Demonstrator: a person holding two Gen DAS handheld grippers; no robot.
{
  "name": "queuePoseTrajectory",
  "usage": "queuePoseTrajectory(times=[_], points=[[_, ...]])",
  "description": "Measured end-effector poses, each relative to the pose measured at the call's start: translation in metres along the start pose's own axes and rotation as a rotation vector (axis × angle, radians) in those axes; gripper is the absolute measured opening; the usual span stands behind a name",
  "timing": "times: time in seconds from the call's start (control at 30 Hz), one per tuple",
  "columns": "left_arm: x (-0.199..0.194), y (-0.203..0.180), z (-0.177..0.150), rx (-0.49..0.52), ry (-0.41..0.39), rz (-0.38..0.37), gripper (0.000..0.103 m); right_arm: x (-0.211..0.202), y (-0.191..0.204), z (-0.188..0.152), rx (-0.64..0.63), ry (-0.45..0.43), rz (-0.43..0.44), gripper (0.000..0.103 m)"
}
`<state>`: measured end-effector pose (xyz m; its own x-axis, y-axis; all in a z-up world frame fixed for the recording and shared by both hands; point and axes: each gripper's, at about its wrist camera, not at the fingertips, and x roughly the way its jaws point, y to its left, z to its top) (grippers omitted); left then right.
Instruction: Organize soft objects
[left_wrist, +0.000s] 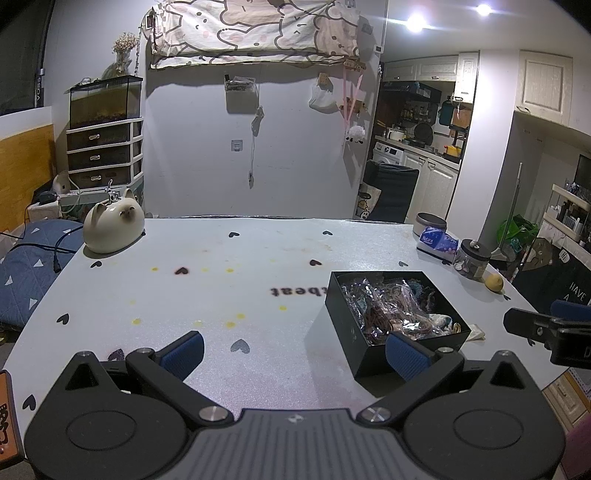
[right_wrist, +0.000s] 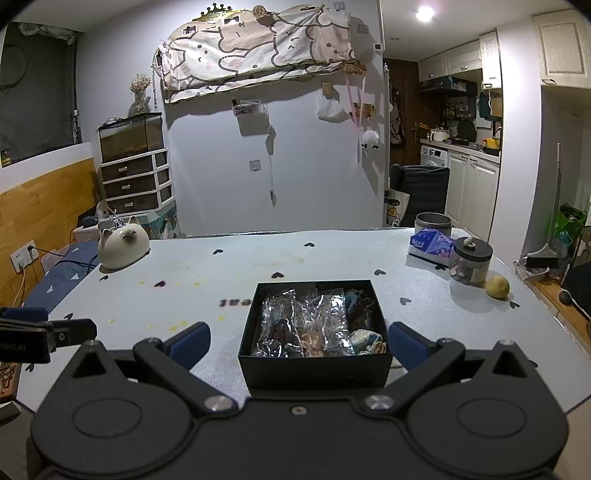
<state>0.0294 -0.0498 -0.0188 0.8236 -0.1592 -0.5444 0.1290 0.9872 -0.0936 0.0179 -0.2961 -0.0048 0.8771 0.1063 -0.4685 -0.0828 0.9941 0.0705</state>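
A black open box (left_wrist: 341, 317) stands on the white table (left_wrist: 221, 295), holding several clear plastic bags of soft things (left_wrist: 391, 306) and some knitted pieces. In the right wrist view the box (right_wrist: 314, 369) is straight ahead between my fingers, with the bags (right_wrist: 306, 325) inside. My left gripper (left_wrist: 295, 354) is open and empty, low over the table, left of the box. My right gripper (right_wrist: 299, 343) is open and empty, straddling the box's near wall. The right gripper's tip shows in the left wrist view (left_wrist: 532, 326), and the left one's in the right wrist view (right_wrist: 55, 332).
A cream cat-shaped ornament (left_wrist: 112, 227) sits at the far left corner. At the far right stand a tin (right_wrist: 432, 223), a tissue pack (right_wrist: 430, 245), a dark-lidded jar (right_wrist: 471, 264) and a lemon (right_wrist: 496, 286). A chair (right_wrist: 419, 194) is behind the table.
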Motion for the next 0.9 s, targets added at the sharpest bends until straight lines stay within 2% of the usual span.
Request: queuePoseTrajectory(times=[0.9], points=[[-0.0002, 0.002, 0.0014, -0.001, -0.003, 0.002, 0.103, 0.0007, 0.0008, -0.0009, 0.0, 0.001, -0.001, 0.103]])
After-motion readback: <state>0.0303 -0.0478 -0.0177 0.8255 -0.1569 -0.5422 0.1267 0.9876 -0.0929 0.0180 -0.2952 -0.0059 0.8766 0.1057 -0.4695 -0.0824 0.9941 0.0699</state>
